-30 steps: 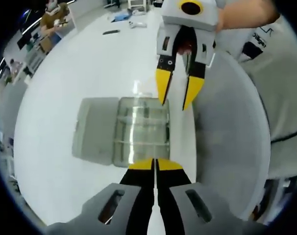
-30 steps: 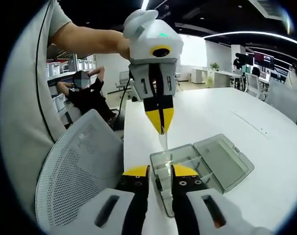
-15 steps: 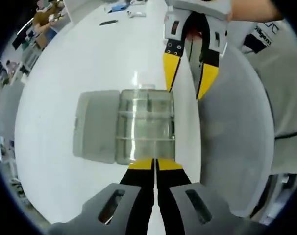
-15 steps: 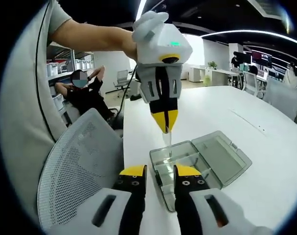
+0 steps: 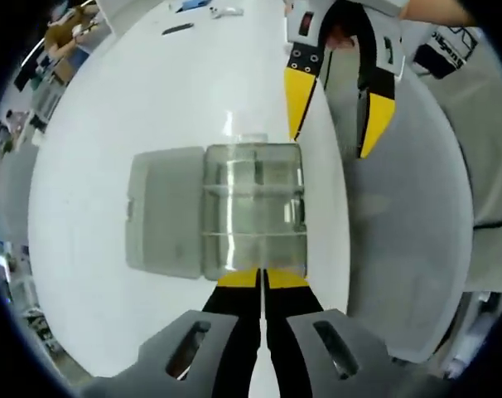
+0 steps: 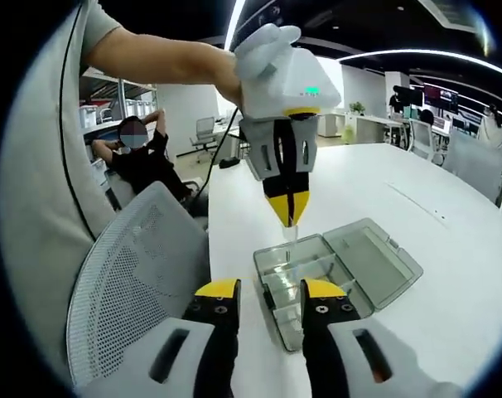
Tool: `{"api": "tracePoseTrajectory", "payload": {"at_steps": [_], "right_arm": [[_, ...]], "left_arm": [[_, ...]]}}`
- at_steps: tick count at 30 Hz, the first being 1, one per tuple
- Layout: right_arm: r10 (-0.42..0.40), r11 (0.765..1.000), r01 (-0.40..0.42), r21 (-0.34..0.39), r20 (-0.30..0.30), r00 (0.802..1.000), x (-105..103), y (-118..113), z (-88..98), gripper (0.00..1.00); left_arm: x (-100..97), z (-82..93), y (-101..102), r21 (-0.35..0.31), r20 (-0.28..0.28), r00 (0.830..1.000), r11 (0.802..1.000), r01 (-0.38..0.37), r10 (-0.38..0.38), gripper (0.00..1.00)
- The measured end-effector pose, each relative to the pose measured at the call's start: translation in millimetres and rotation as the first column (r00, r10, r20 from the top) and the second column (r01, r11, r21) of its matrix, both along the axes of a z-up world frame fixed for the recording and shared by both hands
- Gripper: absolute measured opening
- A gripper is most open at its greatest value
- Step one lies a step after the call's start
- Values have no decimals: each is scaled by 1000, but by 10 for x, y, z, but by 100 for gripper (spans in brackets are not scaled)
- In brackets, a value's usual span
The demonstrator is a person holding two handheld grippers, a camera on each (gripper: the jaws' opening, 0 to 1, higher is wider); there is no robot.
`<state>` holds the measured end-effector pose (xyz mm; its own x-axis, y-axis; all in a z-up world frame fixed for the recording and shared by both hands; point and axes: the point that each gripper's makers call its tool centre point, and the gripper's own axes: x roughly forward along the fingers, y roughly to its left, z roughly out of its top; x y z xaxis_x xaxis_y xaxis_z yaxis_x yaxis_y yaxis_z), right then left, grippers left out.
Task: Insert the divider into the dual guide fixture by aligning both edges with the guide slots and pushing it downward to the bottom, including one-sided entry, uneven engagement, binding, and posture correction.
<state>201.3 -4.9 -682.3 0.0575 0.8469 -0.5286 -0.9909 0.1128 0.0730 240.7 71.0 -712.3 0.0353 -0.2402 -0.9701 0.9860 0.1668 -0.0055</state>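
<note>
Divider [image 6: 289,235] barely visible, pinched in left tongs [image 6: 289,214] above clear box [image 6: 334,269]; right tongs [image 6: 270,290] spread.

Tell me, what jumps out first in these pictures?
The yellow tips grab you first. In the right gripper view the left gripper hangs tip-down over a clear compartment box lying open on the white table, pinching a small clear divider. In the left gripper view the right gripper hangs open beside the box, past the table's edge, above a grey mesh chair.
</note>
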Motion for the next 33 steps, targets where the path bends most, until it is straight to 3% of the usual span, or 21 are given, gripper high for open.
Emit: {"api": "tracePoseTrajectory", "payload": {"at_steps": [33], "right_arm": [[-7, 1000, 7, -2, -21, 1000, 22, -13, -12, 33]], "left_arm": [[68, -139, -17, 44, -7, 1000, 999, 12, -12, 0]]}}
